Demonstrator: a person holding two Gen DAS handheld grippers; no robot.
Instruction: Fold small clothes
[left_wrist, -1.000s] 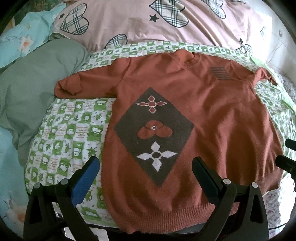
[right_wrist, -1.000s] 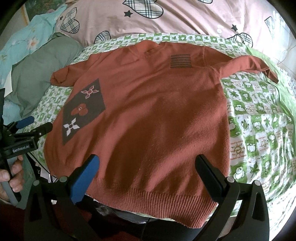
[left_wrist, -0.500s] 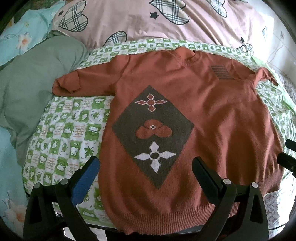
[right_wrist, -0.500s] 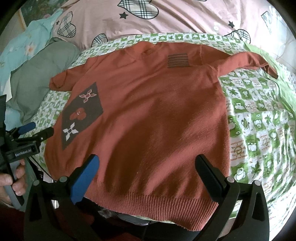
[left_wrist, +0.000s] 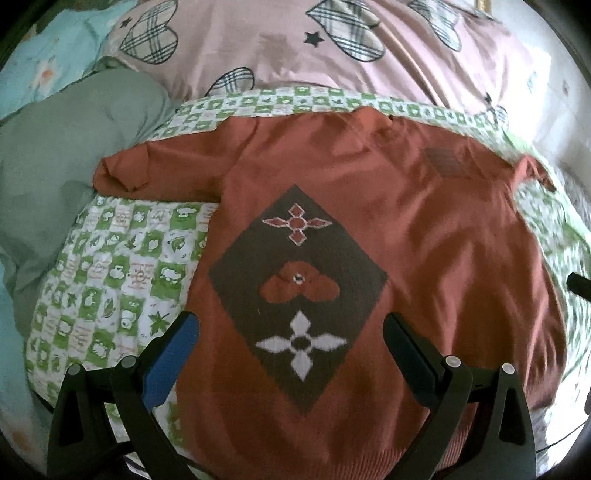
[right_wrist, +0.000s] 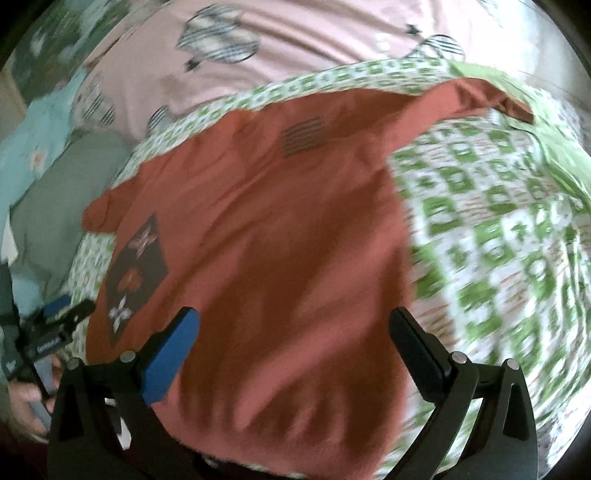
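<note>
The rust sweater (left_wrist: 424, 229) lies flat on the green-checked sheet (left_wrist: 110, 266), collar toward the pink pillow (left_wrist: 295, 48), hem nearest the cameras, sleeves spread sideways. Bare sheet flanks both sides of the sweater. Left tongs (left_wrist: 290, 332) and right tongs (right_wrist: 293, 328) gape wide above the hem, holding nothing.

A green-and-white checked sheet (left_wrist: 122, 273) printed with small leaves and animals covers the bed. Along its far edge lies a pink duvet (left_wrist: 280, 48) patterned with plaid hearts and black stars. To the left, a plain sage-green pillow (left_wrist: 48, 162) rests against the sheet's edge, and beyond it sits pale blue floral bedding (left_wrist: 48, 62) (the right wrist view is too blurred to add detail).
</note>
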